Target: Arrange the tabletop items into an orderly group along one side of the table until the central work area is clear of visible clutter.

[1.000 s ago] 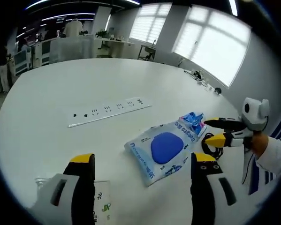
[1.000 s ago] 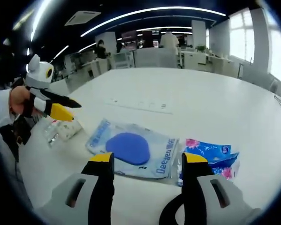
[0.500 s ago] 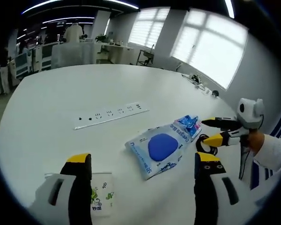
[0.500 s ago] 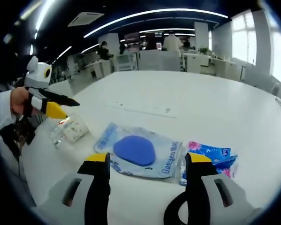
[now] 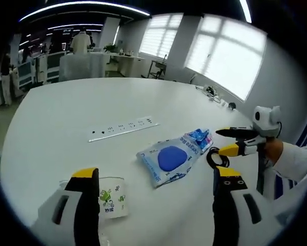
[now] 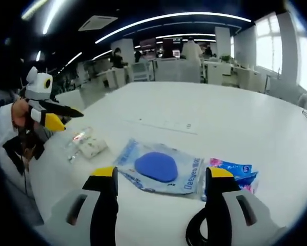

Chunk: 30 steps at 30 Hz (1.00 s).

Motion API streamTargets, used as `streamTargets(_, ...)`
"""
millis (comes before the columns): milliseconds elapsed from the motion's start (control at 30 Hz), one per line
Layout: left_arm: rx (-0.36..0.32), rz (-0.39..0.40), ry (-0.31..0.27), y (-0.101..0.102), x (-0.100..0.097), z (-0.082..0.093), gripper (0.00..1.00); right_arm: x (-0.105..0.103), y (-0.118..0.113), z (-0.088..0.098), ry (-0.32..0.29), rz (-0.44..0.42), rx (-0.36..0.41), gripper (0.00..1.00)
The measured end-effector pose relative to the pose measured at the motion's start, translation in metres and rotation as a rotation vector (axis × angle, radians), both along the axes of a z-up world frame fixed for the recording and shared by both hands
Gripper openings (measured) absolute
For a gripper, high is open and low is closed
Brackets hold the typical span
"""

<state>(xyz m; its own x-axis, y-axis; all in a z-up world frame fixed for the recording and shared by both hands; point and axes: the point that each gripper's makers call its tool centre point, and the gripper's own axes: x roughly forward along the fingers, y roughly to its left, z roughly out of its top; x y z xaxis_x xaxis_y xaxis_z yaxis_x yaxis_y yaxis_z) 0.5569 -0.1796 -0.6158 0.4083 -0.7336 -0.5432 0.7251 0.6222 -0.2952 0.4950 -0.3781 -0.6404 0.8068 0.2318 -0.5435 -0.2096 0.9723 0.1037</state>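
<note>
Both hands up off the table, nothing held. My left gripper [image 5: 156,177] has its jaws spread wide and empty; my right gripper [image 6: 161,175] likewise wide, empty. Ahead of the left jaws and a little toward the right one lies the clear pouch with the blue pad [image 5: 172,158]; in the right gripper view the same pouch [image 6: 161,168] sits just beyond and between my jaws. Its long axis runs slantwise away from the left gripper, the far end pointing toward the small blue floral packet [image 5: 199,137], which overlaps or touches that end; from the right gripper the packet [image 6: 234,174] lies just off the right jaw. A clear bag with green print [image 5: 112,202] sits close by my left jaw, its long side running away from me. A black cable loop [image 5: 217,158] lies near the right gripper. The white power strip [image 5: 123,128] lies farther out, crosswise to my reach, well apart from the rest. My judgement: start with the pouch, coming down low on one short edge and pinching the film, not the pad, since flat plastic will slide. Then drag it along its length toward the side where the bag already lies.
</note>
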Motion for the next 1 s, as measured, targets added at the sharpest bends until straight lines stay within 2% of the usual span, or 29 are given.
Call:
streamTargets(567, -0.006, 0.001, -0.042, 0.044, -0.040, 0.022, 0.98, -0.027, 0.033, 0.015, -0.005, 0.065, -0.002, 0.69)
streamTargets(767, -0.006, -0.004, -0.075, 0.057, -0.056, 0.034, 1.00, -0.034, 0.043, 0.027, -0.034, 0.086, 0.001, 0.70)
streamTargets(1000, -0.017, 0.016, -0.103, 0.076, -0.068, 0.051, 1.00, -0.045, 0.052, 0.033, -0.037, 0.103, 0.010, 0.69)
